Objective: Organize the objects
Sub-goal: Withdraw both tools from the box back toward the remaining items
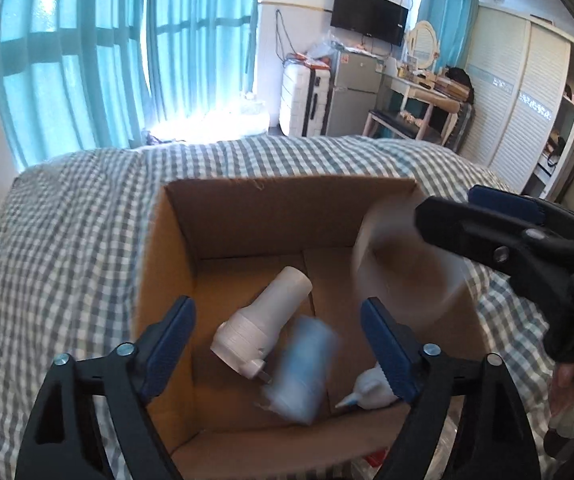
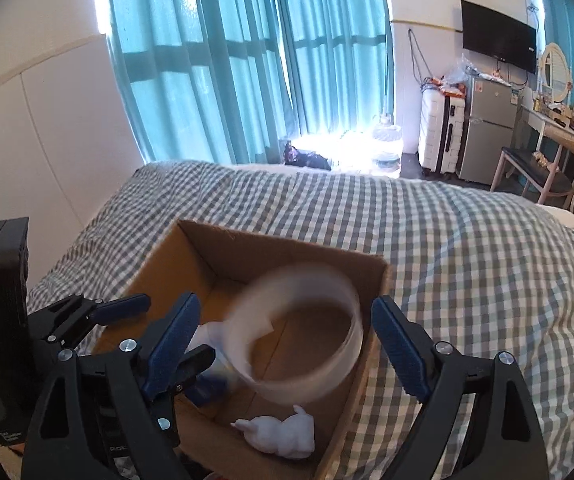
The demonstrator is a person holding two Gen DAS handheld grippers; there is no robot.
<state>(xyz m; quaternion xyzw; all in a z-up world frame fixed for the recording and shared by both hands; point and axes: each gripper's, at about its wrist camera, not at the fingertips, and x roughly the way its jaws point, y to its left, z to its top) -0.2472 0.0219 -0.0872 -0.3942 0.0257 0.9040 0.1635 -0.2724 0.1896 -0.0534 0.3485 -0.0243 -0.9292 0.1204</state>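
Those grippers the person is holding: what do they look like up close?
Each gripper, left and right, is a black plastic frame with cut-out triangular arms, silver screw heads at the pivots, and two fingers faced with ribbed dark-blue pads. In the right wrist view, the left one carries a black block with small white lettering.

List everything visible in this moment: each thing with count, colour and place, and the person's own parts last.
cardboard box: 1, brown, open, on the bed
checked cover: 1, grey and white, over the bed
white plug-like device: 1, white, on the box floor
blurred bottle: 1, pale blue, blurred, in the box
nozzle bottle: 1, white, blue tip, near box corner
tape ring: 1, clear, blurred, over the box
white figurine: 1, white, box floor
curtains: teal, at window
television: 1, black, on wall
left hand-held gripper: 1, black, blue pads, open, over box
right hand-held gripper: 1, same, open, over box
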